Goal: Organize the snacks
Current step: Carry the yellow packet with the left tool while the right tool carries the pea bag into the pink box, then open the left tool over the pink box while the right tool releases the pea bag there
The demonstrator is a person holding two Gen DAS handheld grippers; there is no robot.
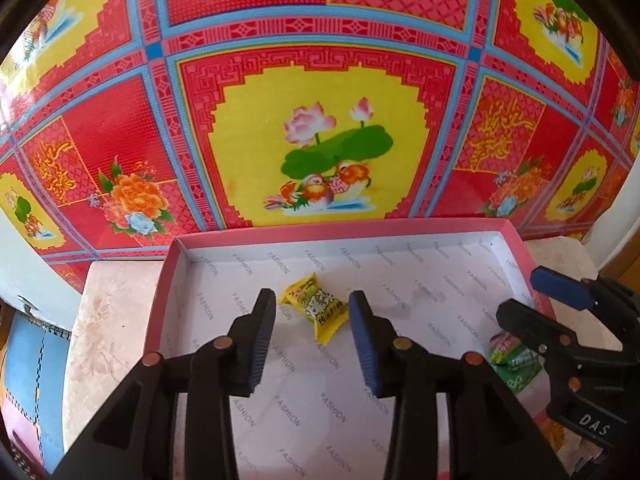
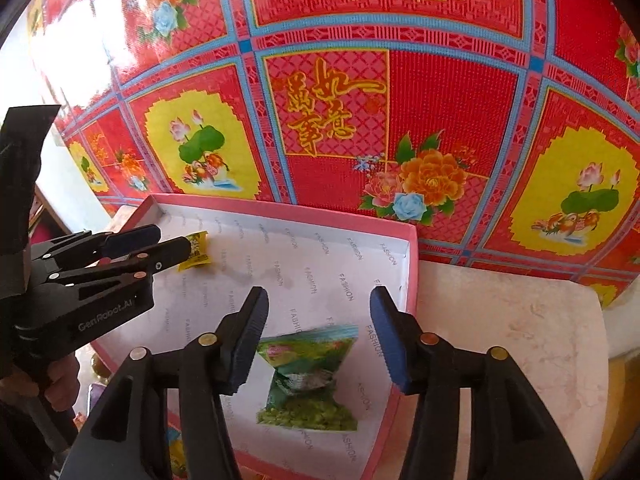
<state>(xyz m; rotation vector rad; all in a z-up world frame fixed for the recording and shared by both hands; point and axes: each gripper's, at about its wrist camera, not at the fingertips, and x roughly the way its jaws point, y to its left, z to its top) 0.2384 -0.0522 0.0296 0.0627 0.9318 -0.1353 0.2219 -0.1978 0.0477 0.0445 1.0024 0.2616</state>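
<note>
Yellow snack: a small yellow packet lay flat on the floor of the box, its long axis running on a slant in the left wrist view, from upper left to lower right, twisted ends at both tips.
Green snack: a green packet lay flat in the box near its right wall, its long axis running roughly away from the right camera, one end toward the lens.
Surface: a pale marbled tabletop carried the box; behind it stood a glossy red, yellow and blue sheet printed with lotus flowers, ducks and peonies.
Box: a shallow pink-rimmed box, lined with white paper printed "FASHION", held both packets, well apart.
Left gripper: released, jaws spread either side of the yellow packet, the pads not touching it.
Right gripper: released, jaws wide above the green packet, the pads clear of it.
</note>
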